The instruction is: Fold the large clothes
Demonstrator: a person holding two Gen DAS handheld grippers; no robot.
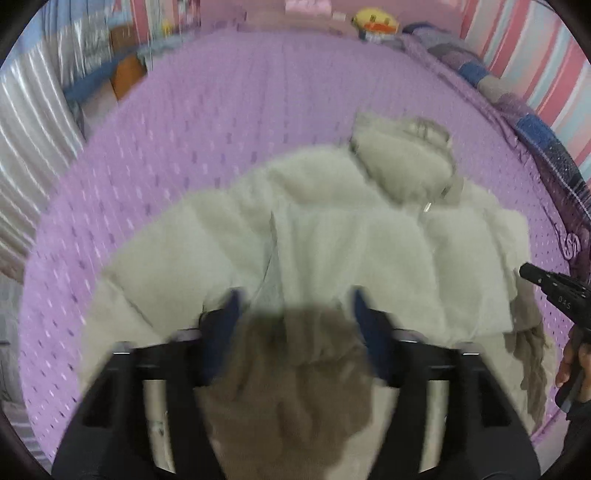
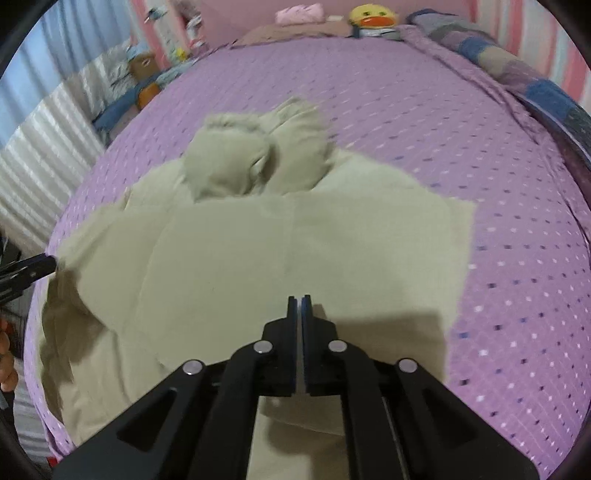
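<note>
A large pale beige padded coat [image 1: 332, 240] lies spread on the purple bedspread [image 1: 221, 129], hood [image 1: 402, 158] at the far end. My left gripper [image 1: 295, 310] is open just above the coat's near edge, a darker fold of the fabric lying between its blue fingers [image 1: 231, 314]. In the right wrist view the coat [image 2: 258, 240] lies flat with its hood [image 2: 251, 158] beyond. My right gripper [image 2: 300, 302] is shut with its pads together, low over the coat's near part; I see no cloth between them. The right gripper shows at the left wrist view's right edge [image 1: 550, 288].
The purple dotted bedspread [image 2: 480, 147] covers the whole bed. A patchwork blanket [image 2: 517, 74] runs along the right side. A yellow duck plush [image 2: 371, 16] and a pink pillow [image 2: 301, 14] sit at the head. Curtains and clutter [image 2: 140, 70] stand at the left.
</note>
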